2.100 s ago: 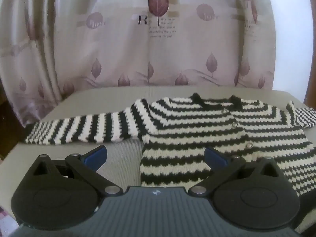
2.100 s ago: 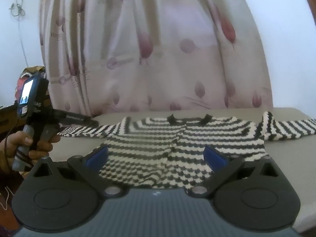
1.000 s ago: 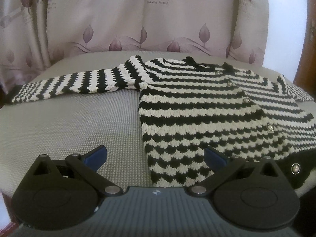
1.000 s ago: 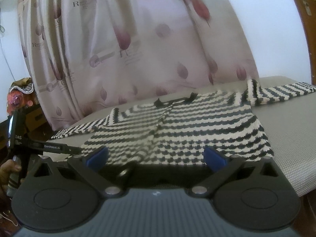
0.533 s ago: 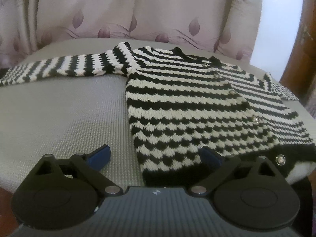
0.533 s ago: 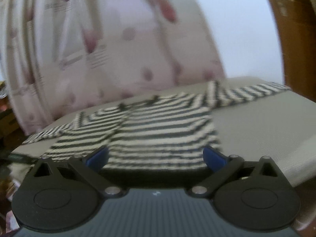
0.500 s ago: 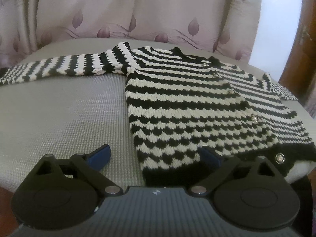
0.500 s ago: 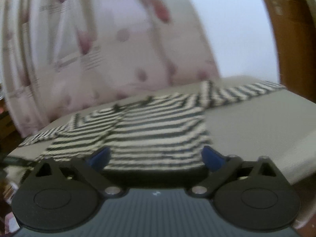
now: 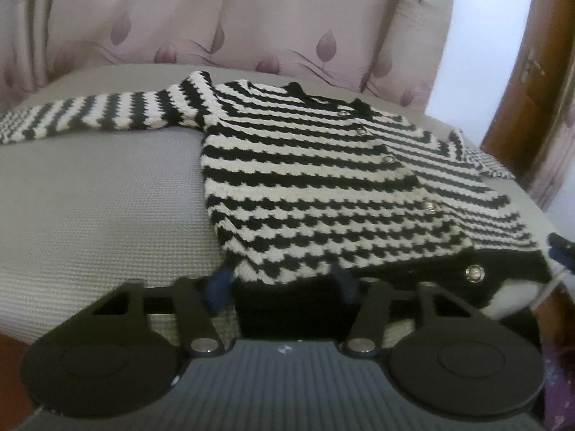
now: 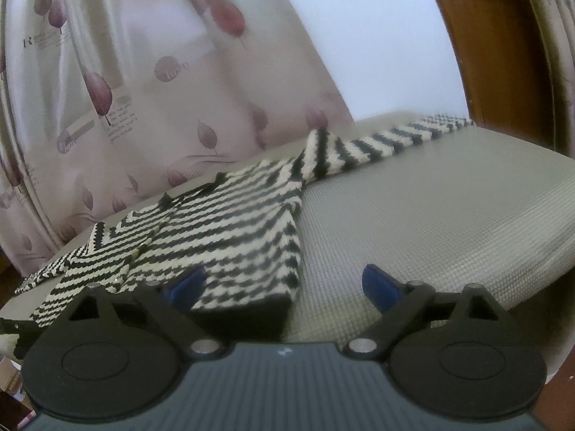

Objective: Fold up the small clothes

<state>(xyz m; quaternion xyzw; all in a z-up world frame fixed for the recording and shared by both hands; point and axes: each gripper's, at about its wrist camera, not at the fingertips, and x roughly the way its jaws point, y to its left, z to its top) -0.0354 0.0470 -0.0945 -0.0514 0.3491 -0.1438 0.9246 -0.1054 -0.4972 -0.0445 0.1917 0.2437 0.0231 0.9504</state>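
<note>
The cardigan (image 9: pixel 323 186) lies flat and face up on the grey mat (image 9: pixel 90 215), buttons done, both sleeves thrown out wide. The left gripper (image 9: pixel 284 283) is down at the near hem and its jaws are closing, the black hem band and the cardigan's left bottom corner sitting between the blue pads. They look close to biting, though I can't say they press yet.

Over on the other side, the right gripper (image 10: pixel 284 283) stands wide apart, low over the right bottom corner; the hem edge lies between its fingers, nothing pinched (the left pad sits over the knit, the right over bare mat).

So this looks like the opening grasp: both bottom corners being taken for a first fold. Next, I'd judge, the right needs to settle onto its corner and close, then both should lift together and carry the hem up toward the collar (image 9: pixel 298 89), evenly, so the chunky knit doesn't skew or drag the sleeves.
</note>
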